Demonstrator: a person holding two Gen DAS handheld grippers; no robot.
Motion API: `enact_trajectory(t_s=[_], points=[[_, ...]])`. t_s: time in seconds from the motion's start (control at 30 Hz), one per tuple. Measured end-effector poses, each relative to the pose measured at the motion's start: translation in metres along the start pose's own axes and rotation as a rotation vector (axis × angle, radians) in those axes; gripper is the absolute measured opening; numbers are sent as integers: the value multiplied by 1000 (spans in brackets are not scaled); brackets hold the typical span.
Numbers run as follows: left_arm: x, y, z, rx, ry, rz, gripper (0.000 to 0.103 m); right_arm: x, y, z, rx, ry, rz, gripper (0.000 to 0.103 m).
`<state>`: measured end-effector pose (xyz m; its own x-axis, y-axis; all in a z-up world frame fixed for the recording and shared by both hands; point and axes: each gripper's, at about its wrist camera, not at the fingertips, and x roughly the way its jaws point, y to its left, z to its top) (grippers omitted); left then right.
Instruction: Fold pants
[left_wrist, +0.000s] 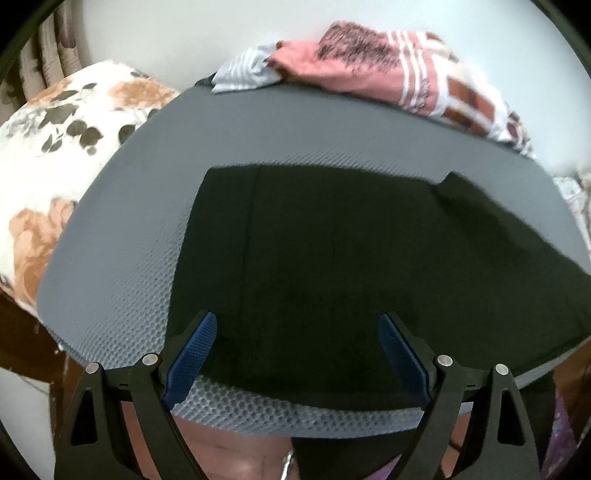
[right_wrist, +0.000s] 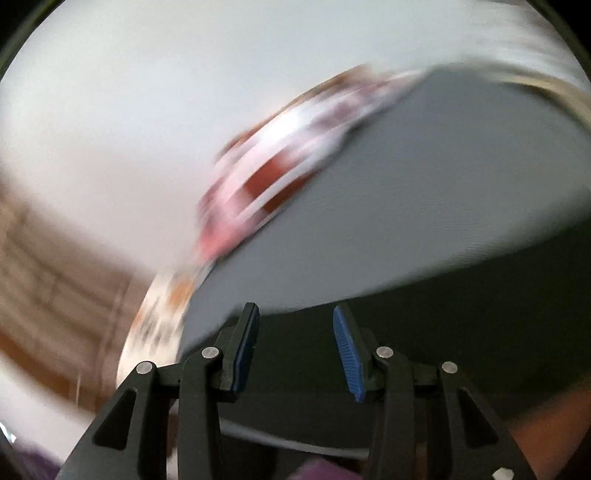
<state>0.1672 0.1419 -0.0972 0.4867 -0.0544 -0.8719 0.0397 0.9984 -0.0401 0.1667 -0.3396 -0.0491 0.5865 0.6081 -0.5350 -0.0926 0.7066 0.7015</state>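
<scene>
Dark folded pants (left_wrist: 332, 258) lie flat on a grey textured mat (left_wrist: 147, 203), with a straight edge on the left and a small flap at the upper right. My left gripper (left_wrist: 297, 319) hangs over the pants' near edge, its blue pads wide apart and nothing between them. The right wrist view is blurred. In it my right gripper (right_wrist: 295, 310) stands partly open above the pants (right_wrist: 461, 332) near their edge on the mat (right_wrist: 424, 184), and no cloth shows between its pads.
A pile of pink, white and brick-red clothes (left_wrist: 369, 66) lies at the mat's far edge, with a grey striped cloth (left_wrist: 243, 72) beside it. The same pile (right_wrist: 280, 173) shows blurred in the right wrist view. A floral cushion (left_wrist: 55, 129) sits to the left.
</scene>
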Motion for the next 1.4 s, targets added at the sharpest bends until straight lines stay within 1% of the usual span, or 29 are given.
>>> enact_trajectory(t_s=[0.03,0.07,0.1,0.13,0.2,0.23,0.27,0.33,0.37,0.43,0.47,0.57,0.6,0.63,0.67,0.73,0.83,0.9,0.97,1.0,1.03,1.1,1.13,1.2,1.3,1.33,1.4], points=[[1,0,-1,-3,2,-1,89,22,14,4,-54,37,2,41],[2,1,-2,-10,11,3,89,60,36,13,-145,99,-1,41],[4,0,-4,-13,22,16,89,86,49,17,-199,139,2,41],[5,0,-6,-13,32,26,89,124,63,24,-259,188,1,40],[11,-2,-10,1,59,50,89,171,71,31,-293,253,5,40],[12,-2,-11,13,61,62,89,201,74,33,-310,299,10,38],[15,-6,-13,43,67,94,89,219,76,35,-326,325,-4,38],[18,-9,-16,71,78,116,89,250,76,35,-345,377,-27,38],[18,-10,-17,74,75,120,89,266,73,34,-341,408,-28,38],[19,-7,-18,54,78,108,90,284,68,31,-333,439,-29,38],[19,-5,-18,39,80,94,91,292,66,30,-327,460,-13,38],[20,-4,-17,35,80,87,92,307,74,18,-371,504,12,37],[20,-5,-18,39,78,90,92,312,77,14,-393,526,19,31],[20,-5,-17,38,78,90,92,317,82,12,-409,537,24,18],[20,-4,-17,33,79,85,92,320,85,9,-429,549,29,13],[20,-5,-16,31,81,80,93,322,91,6,-464,556,34,7],[20,-4,-16,32,82,79,94,321,98,5,-484,538,41,4],[21,-4,-16,32,86,77,94,324,97,7,-471,519,36,3],[21,-4,-15,29,89,76,95,328,97,9,-448,518,49,3],[21,-3,-15,23,91,71,95,326,96,13,-443,493,22,4],[21,-3,-16,21,93,68,96,322,94,17,-440,478,8,7],[22,-4,-16,25,94,67,97,314,90,24,-453,465,-10,9],[22,-5,-16,27,94,68,98,313,88,28,-462,489,-14,10],[23,-6,-16,27,94,68,99,315,85,30,-470,508,-35,13],[23,-5,-16,26,94,66,99,324,83,29,-492,556,-42,14],[23,-5,-16,25,94,66,99,326,84,27,-498,568,-34,14],[23,-4,-16,28,91,66,99,329,88,24,-501,596,13,14]])
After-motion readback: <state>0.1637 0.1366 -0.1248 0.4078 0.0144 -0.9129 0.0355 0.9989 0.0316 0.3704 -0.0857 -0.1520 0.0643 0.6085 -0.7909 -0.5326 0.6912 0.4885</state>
